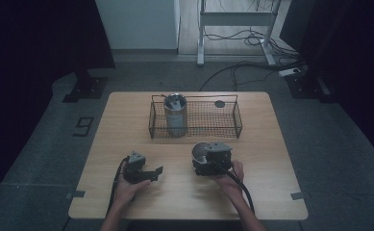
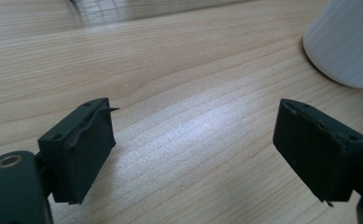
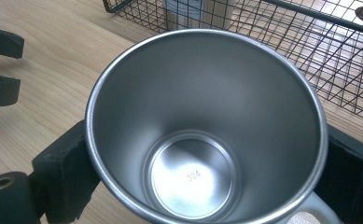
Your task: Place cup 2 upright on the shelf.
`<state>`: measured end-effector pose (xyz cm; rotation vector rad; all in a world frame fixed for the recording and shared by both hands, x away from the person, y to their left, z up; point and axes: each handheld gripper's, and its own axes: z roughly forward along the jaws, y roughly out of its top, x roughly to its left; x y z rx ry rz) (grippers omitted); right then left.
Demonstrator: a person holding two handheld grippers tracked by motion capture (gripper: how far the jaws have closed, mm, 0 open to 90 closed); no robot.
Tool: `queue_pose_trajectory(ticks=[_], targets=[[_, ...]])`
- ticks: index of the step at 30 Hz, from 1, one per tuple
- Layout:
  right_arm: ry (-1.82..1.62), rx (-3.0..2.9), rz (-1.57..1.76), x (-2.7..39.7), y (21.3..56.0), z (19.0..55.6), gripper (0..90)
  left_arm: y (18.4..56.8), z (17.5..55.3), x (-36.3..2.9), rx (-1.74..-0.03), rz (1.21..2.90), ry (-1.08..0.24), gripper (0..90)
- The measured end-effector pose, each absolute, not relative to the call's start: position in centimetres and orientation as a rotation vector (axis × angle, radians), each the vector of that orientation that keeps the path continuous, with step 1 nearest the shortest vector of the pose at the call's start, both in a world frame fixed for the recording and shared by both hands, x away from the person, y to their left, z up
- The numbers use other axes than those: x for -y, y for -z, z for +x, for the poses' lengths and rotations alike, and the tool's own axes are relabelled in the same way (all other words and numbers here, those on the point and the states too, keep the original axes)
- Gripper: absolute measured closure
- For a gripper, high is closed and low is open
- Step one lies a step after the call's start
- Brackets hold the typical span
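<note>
A steel cup [image 1: 200,150] stands on the wooden table [image 1: 184,197] just in front of a wire basket [image 1: 208,118]. My right gripper [image 1: 199,161] is shut on it. In the right gripper view the cup [image 3: 207,93] faces me mouth-first, empty, with a black pad [image 3: 67,172] pressed on each side. My left gripper [image 1: 156,172] lies low on the table left of the cup, pointing right toward it. Its jaws stand open in the left gripper view [image 2: 193,135] with bare wood between them. The cup's pale side [image 2: 347,42] shows at the upper right there.
A tall steel canister [image 1: 176,114] stands upright in the left part of the basket [image 3: 310,51], and a small dark disc [image 1: 219,103] lies at the basket's back right. Beyond the table are floor cables and a desk frame [image 1: 235,29].
</note>
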<state>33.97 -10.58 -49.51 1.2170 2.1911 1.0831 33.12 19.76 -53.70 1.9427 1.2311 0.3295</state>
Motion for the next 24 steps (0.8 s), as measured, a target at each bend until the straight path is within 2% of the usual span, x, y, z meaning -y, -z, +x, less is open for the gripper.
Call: queue_pose_trajectory(ticks=[24], targets=[[-1.171, -2.141, 1.262, 12.5, 48.2, 34.0, 7.0, 53.9, 33.2, -19.4, -1.248, 1.977, -0.335, 14.2]])
